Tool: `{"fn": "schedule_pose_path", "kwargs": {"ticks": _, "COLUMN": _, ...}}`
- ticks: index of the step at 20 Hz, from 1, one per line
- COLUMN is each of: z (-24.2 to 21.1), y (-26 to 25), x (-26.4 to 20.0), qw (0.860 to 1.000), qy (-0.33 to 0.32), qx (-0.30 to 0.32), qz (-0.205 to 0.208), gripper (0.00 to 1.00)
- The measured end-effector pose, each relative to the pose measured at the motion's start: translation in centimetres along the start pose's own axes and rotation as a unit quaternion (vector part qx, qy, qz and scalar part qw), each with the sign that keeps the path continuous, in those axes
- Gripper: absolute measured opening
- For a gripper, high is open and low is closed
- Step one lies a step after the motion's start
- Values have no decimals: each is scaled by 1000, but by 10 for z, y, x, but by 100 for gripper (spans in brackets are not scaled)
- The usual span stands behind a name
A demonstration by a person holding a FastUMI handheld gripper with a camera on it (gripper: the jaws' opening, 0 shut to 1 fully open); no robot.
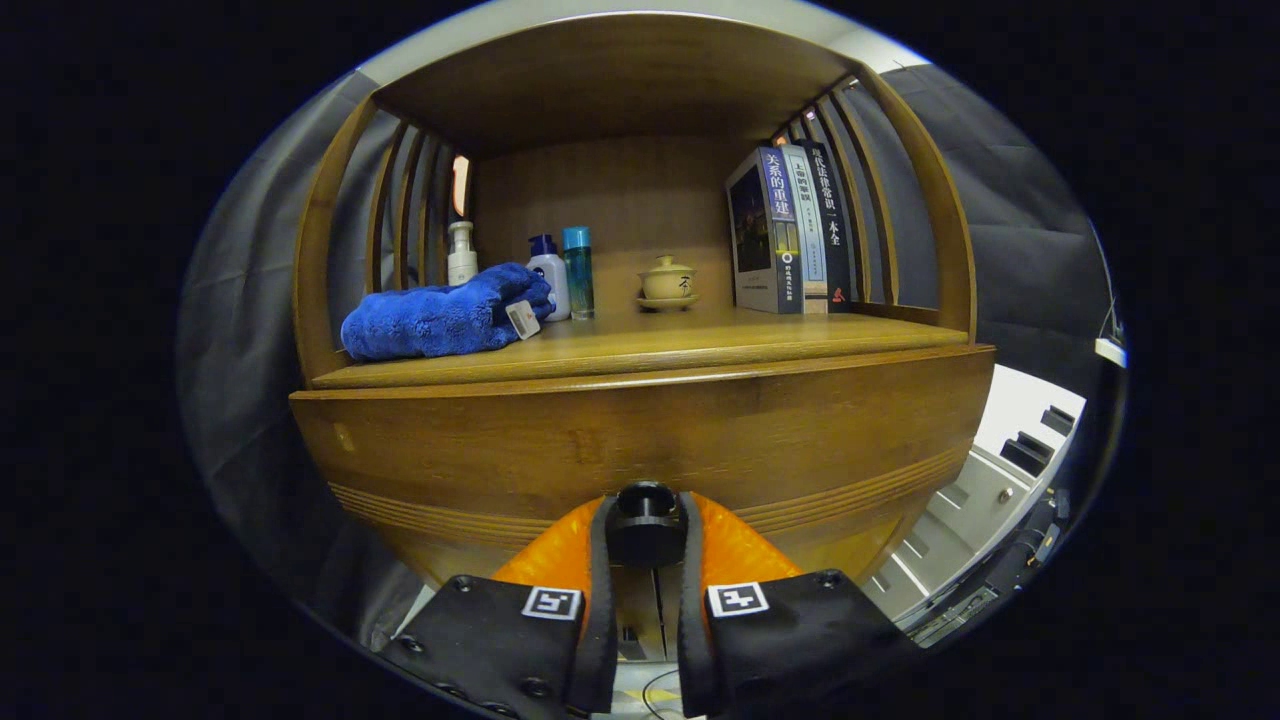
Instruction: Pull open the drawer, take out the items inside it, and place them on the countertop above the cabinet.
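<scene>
Orange tongs (645,535) clamp the drawer's black knob (645,505) (front flush).

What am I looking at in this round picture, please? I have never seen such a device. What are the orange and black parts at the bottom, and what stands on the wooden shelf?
The camera rides on a hand-held gripper, a tool with two fingers that a person carries; no robot arm is involved. It looks forward along the fingers, so they show at the bottom: orange, with black pads. Between them sits the black round knob of the wooden drawer front. The pads seem to press on it from both sides, so the gripper appears to hold the knob. The drawer looks shut.

Above the drawer is the countertop of the cabinet. On it lie a folded blue towel, a white pump bottle, a white bottle with a blue cap, a slim blue-capped bottle, a lidded teacup on a saucer and three upright books.
</scene>
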State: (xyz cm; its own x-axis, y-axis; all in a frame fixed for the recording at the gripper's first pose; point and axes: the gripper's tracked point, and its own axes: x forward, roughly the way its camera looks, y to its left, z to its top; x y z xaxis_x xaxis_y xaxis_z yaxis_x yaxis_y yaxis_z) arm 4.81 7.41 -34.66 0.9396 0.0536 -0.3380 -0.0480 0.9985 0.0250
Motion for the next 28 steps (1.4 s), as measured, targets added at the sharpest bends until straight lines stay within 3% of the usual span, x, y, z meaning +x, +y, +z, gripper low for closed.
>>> {"fn": "schedule_pose_path", "kwargs": {"ticks": 13, "z": -11, "y": -3, "x": -55, "qw": 1000, "qy": 13, "qx": 20, "qz": 1, "gripper": 33}}
{"fn": "schedule_pose_path", "kwargs": {"ticks": 28, "z": -39, "y": -3, "x": -127, "qw": 999, "qy": 45, "qx": -5, "qz": 21, "gripper": 33}}
